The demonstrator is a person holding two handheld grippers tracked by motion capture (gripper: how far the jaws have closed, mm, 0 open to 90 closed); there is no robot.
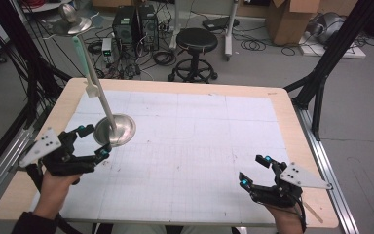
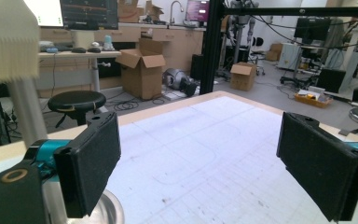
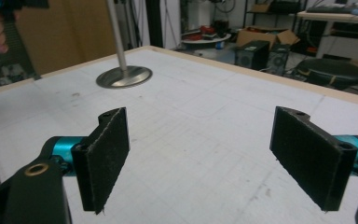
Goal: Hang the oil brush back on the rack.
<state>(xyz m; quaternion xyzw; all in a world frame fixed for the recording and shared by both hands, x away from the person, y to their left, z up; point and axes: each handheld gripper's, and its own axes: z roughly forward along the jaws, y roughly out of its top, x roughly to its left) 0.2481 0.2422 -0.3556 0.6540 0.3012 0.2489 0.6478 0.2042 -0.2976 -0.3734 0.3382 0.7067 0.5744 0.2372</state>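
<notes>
Both hand-held grippers open over the counter, beside a metal stand with a dish on top.

The left hand-held gripper (image 1: 91, 141) is at the left side of the counter (image 1: 292, 122), its jaws wide apart and holding nothing; they stand just beside the round steel base (image 1: 118, 128) of the stand, and from the high view I cannot tell if one jaw touches its rim. From this base a thin pole (image 1: 97, 83) rises tilted toward the far left and carries a shallow metal dish (image 1: 73, 24) with a round metal ball (image 1: 67, 13) lying in it. A pale green toothbrush (image 1: 80, 53) is fixed along the pole. The right hand-held gripper (image 1: 254, 170) is near the front right corner, well apart from the stand, also wide open with nothing between its pads (image 3: 105, 156). A white gridded mat (image 1: 199, 141) covers the counter.
</notes>
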